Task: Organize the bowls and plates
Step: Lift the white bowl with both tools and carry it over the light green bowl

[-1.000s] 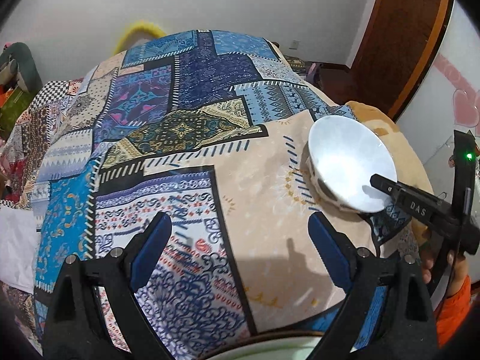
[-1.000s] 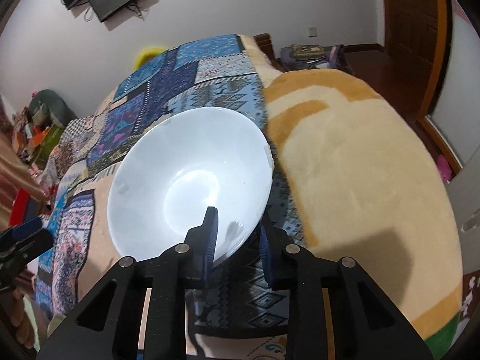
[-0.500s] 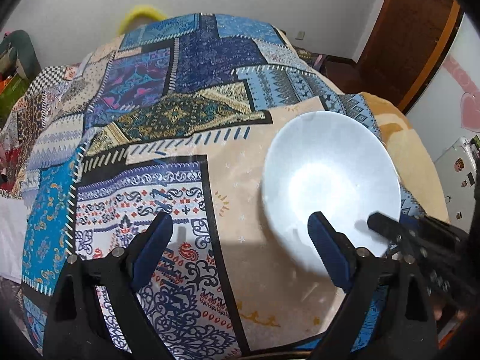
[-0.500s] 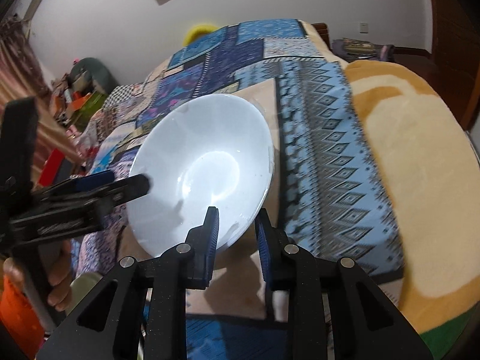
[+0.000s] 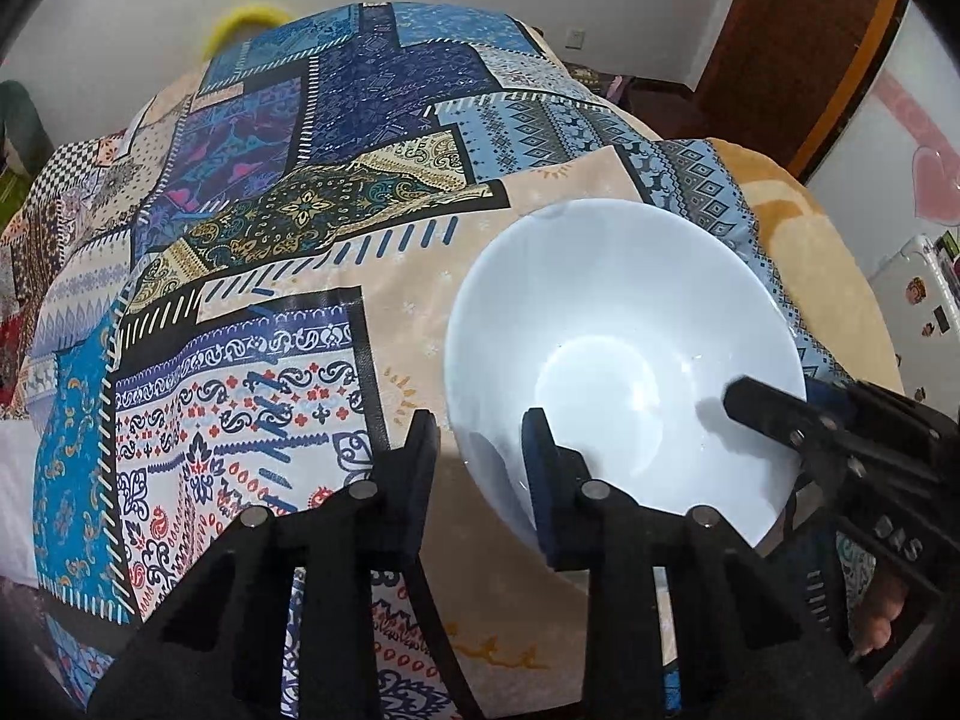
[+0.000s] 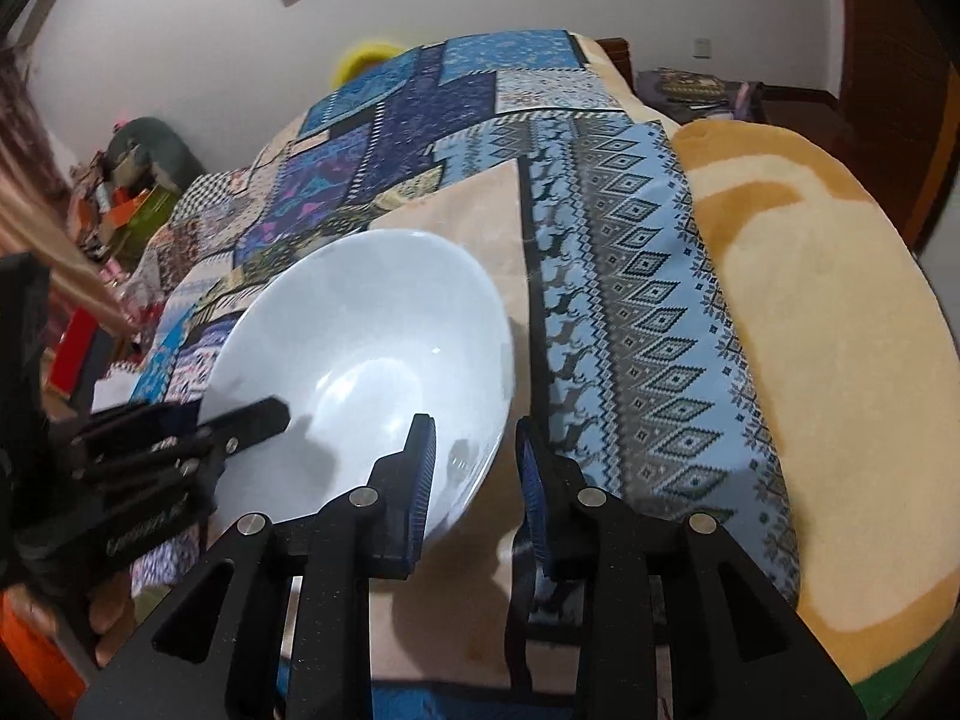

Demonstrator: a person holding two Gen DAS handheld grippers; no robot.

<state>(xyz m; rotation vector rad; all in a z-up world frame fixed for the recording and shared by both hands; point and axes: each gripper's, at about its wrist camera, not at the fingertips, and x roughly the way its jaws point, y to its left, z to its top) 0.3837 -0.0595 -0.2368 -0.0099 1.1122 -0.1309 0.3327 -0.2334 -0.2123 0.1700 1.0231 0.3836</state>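
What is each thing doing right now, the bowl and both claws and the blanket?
White bowl: empty, tilted, gripped at its rim on two sides.
Left claw: closed on the bowl's rim, one finger inside the bowl and one outside.
Right claw: closed on the rim on the other side.
Patchwork blanket: spread out under the bowl.

Patchwork quilt [image 5: 312, 228] over tan blanket [image 6: 840, 324], wooden door [image 5: 786, 42].

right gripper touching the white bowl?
Touching. Right wrist view: the white bowl has its rim between the right gripper fingers, the inner finger pressed against its wall, holding it tilted.
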